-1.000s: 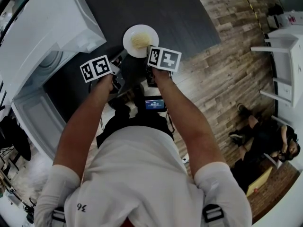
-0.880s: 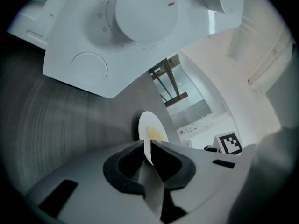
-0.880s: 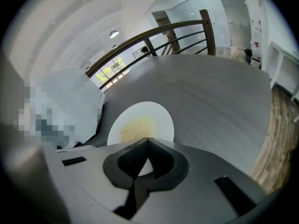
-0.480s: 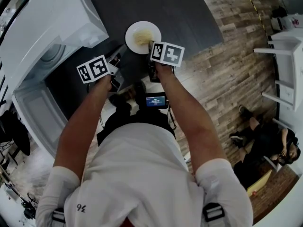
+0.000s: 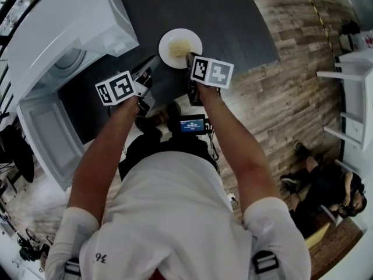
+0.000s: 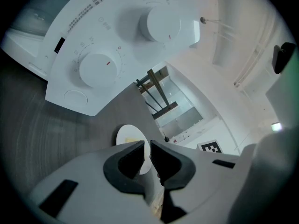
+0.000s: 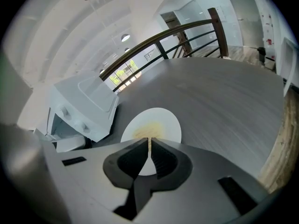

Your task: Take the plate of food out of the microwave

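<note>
A white plate with pale yellow noodles rests on the dark table, just right of the white microwave. The microwave's door hangs open at the left. My right gripper is at the plate's near rim; in the right gripper view its jaws are shut to a hairline slit over that rim of the plate, with nothing seen between them. My left gripper hovers left of the plate, below the microwave's front corner. Its jaws are nearly touching and hold nothing, with the plate beyond them.
The microwave's control panel with two knobs fills the top of the left gripper view. Wooden floor lies right of the table. A person sits on the floor at the right, near white furniture. A small screen hangs at my chest.
The plate stays where it was beside the microwave. The right gripper has drawn back a little from it, and the view has shifted so more of the open door shows.
</note>
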The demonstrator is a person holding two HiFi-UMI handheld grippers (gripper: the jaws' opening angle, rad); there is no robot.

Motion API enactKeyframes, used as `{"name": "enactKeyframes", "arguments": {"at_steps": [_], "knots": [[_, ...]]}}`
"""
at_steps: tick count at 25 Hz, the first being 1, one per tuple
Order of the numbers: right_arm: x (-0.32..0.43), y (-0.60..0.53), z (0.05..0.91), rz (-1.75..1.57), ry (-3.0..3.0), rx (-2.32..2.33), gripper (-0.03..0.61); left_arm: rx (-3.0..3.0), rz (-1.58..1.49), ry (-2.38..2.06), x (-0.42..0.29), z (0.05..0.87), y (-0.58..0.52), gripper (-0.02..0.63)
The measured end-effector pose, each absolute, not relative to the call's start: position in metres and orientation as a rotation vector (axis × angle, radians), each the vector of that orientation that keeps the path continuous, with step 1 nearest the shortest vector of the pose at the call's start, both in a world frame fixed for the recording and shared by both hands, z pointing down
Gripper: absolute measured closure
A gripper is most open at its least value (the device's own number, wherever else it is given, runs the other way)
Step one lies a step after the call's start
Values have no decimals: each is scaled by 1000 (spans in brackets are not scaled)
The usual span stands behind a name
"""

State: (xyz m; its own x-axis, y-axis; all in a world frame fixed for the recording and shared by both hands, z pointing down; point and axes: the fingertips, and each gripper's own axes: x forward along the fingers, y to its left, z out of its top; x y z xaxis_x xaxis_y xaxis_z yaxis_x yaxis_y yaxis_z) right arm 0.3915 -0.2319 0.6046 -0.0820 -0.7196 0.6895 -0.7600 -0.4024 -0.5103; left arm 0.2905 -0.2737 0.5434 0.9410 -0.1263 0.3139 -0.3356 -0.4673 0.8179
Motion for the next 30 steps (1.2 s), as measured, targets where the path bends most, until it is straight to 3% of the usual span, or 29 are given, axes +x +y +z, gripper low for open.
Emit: {"name": "enactKeyframes", "arguments": {"at_steps": [30], "knots": [[299, -174, 468, 1339, -1947, 2263, 578, 2225, 50, -179, 165, 420, -203, 589]]}}
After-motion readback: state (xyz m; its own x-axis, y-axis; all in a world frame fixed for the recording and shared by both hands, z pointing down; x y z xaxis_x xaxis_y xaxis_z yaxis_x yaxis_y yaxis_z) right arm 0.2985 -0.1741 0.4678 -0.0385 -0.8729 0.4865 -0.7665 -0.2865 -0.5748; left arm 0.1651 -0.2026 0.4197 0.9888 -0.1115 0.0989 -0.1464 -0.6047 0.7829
